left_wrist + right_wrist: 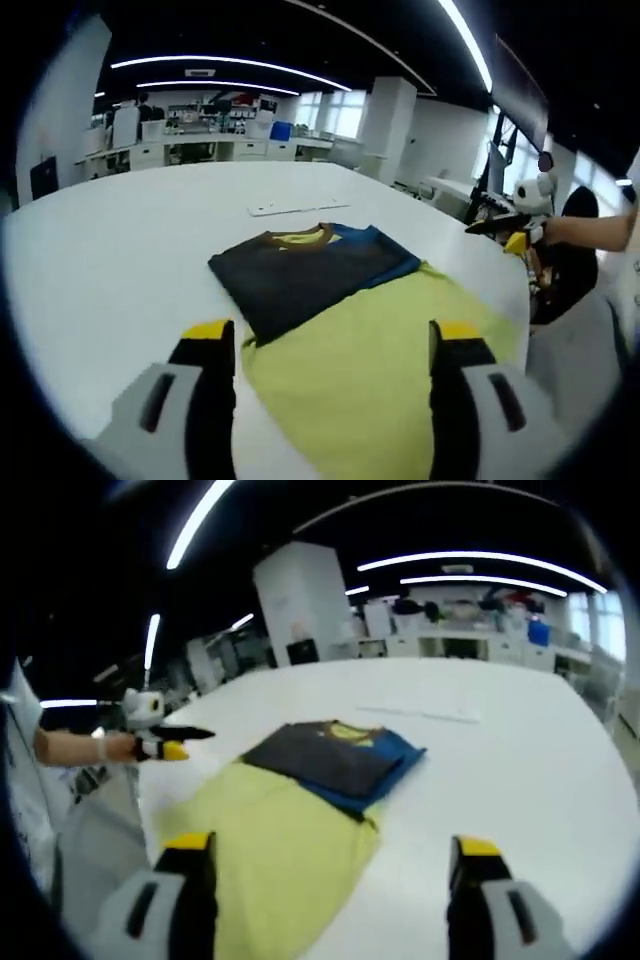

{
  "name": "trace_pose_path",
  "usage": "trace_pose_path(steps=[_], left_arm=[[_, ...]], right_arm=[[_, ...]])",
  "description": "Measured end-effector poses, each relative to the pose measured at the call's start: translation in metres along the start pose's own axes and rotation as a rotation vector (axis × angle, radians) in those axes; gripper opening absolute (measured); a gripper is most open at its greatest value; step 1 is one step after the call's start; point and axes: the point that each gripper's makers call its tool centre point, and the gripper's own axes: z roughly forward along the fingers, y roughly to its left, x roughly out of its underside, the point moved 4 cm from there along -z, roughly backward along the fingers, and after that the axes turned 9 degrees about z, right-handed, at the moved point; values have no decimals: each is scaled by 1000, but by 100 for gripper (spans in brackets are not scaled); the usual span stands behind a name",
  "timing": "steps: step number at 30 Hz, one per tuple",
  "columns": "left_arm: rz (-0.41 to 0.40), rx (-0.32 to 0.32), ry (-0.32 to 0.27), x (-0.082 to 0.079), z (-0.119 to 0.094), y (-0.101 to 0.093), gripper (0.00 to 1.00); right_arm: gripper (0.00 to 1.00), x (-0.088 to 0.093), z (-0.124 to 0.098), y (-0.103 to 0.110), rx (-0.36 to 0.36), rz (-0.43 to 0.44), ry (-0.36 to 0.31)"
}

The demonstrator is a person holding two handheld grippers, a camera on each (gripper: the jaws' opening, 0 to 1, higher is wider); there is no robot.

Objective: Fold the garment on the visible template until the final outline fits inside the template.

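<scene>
A folded garment (310, 268), dark grey with a blue side and a yellow collar, lies on the white table (150, 230). Its near end rests on a yellow-green template sheet (390, 365), and its far end lies on bare table. My left gripper (335, 335) hangs open above the sheet's near part, short of the garment, with nothing between its jaws. In the right gripper view the garment (335, 755) overlaps the far end of the sheet (270, 835). My right gripper (330, 845) is open and empty over the sheet's edge.
A thin white strip (300, 208) lies on the table beyond the garment. A person's arm (590, 230) holds the right gripper (505, 228) past the table's right edge. The left gripper (165, 745) shows beside the table edge. Desks and shelves (200, 140) stand far back.
</scene>
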Motion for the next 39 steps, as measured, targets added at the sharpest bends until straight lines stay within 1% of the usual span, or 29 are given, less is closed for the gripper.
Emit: trace_pose_path(steps=[5, 7, 10, 13, 14, 15, 16, 17, 18, 19, 20, 23, 24, 28, 29, 31, 32, 33, 34, 35, 37, 39], left_arm=[[11, 6, 20, 6, -11, -4, 76], [4, 10, 22, 9, -15, 0, 76], [8, 26, 36, 15, -20, -7, 73], [-5, 67, 67, 26, -28, -14, 71], [3, 72, 71, 28, -30, -18, 70], [29, 76, 95, 35, -35, -21, 69], [33, 76, 102, 37, -37, -22, 67], [36, 76, 132, 45, -42, -24, 64], [28, 78, 131, 47, -45, -27, 62], [-6, 76, 138, 51, -50, -29, 58], [-30, 69, 139, 55, -54, -27, 56], [-36, 51, 154, 67, -65, -28, 53], [-41, 52, 158, 72, -67, -24, 52], [-70, 57, 168, 80, -76, -26, 50], [-72, 59, 178, 83, -78, -27, 49], [-76, 64, 192, 90, -82, -22, 47], [-82, 69, 207, 93, -84, -23, 46], [-78, 72, 211, 95, -85, -25, 45], [-80, 78, 227, 101, -87, -20, 44], [-84, 81, 231, 104, -88, -18, 43], [-87, 91, 239, 110, -91, -14, 39], [-99, 99, 255, 116, -92, -14, 33]], right_arm=[[97, 6, -5, 0, 11, 1, 13], [97, 9, -8, 2, 12, 2, 16], [95, 16, -11, 4, 16, -6, 35], [87, 25, -17, 8, 10, 0, 54], [84, 30, -19, 9, 10, 1, 61], [83, 34, -20, 10, 18, -2, 68], [82, 38, -22, 11, 24, -7, 75], [79, 46, -23, 10, 24, -2, 98], [74, 53, -24, 10, 20, 12, 124], [68, 63, -26, 13, -4, 37, 158], [64, 69, -27, 14, 0, 38, 160], [64, 81, -30, 17, 4, 55, 164], [63, 85, -31, 19, 0, 74, 168], [54, 100, -34, 23, -8, 96, 194], [54, 103, -36, 23, -6, 102, 202], [52, 107, -38, 26, -10, 110, 209], [51, 109, -39, 28, -14, 115, 215], [51, 110, -40, 30, -16, 117, 216], [50, 112, -40, 31, -18, 117, 220], [49, 115, -41, 33, -25, 122, 230], [46, 120, -41, 36, -31, 131, 248], [44, 123, -41, 36, -38, 139, 257]])
